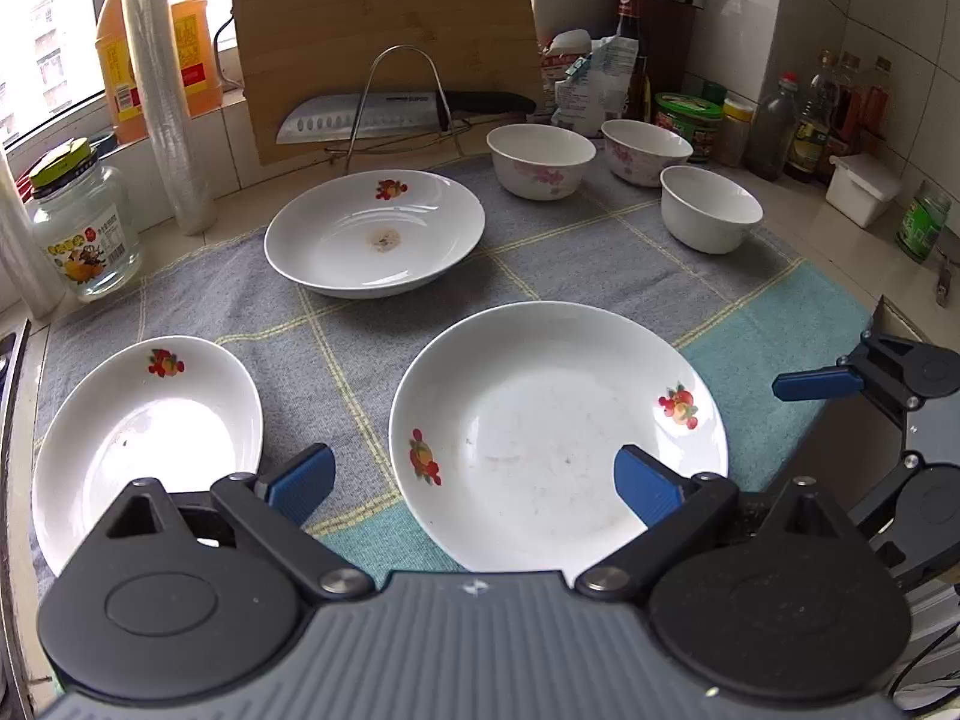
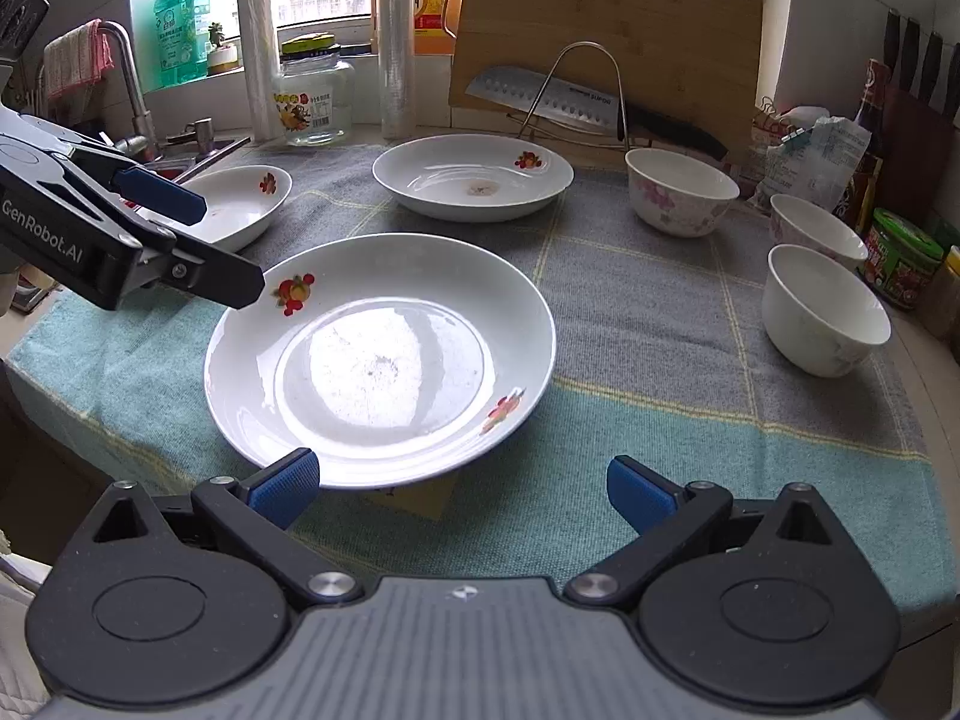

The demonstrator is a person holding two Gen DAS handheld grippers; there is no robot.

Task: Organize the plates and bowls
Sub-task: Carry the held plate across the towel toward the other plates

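- I work at a kitchen counter (image 2: pixel 936 360) under a window, with a grey and teal cloth (image 1: pixel 600 252) spread over it; bottles, a glass jar (image 1: pixel 84 228), a cutting board (image 1: pixel 384 30) and a knife on a wire rack stand along the back.
- Far left on the cloth lies the left plate (image 1: pixel 144 426), close to the sink edge, on its own.
- Next, toward the back, sits the back plate (image 1: pixel 375 234), with a brownish mark in its middle, also on its own.
- At the front middle is the near plate (image 1: pixel 558 438), the nearest to both of my tools.
- To the right stand three bowls: the floral bowl (image 1: pixel 540 159), the second floral bowl (image 1: pixel 645 150) and the plain bowl (image 1: pixel 708 216), near one another but none nested.
- Judging from this, nothing is stacked yet: all three plates and all three bowls are left to gather.
- My left tool (image 1: pixel 474 483) points down at a slant, its pads spread wide with nothing between them but air; it hovers over the near plate's left rim and the cloth.
- My right tool (image 2: pixel 459 492) also slants downward, spread wide and empty, just short of the near plate's front edge.
- I judge the near plate to be the likely first pick, though neither tool touches it.
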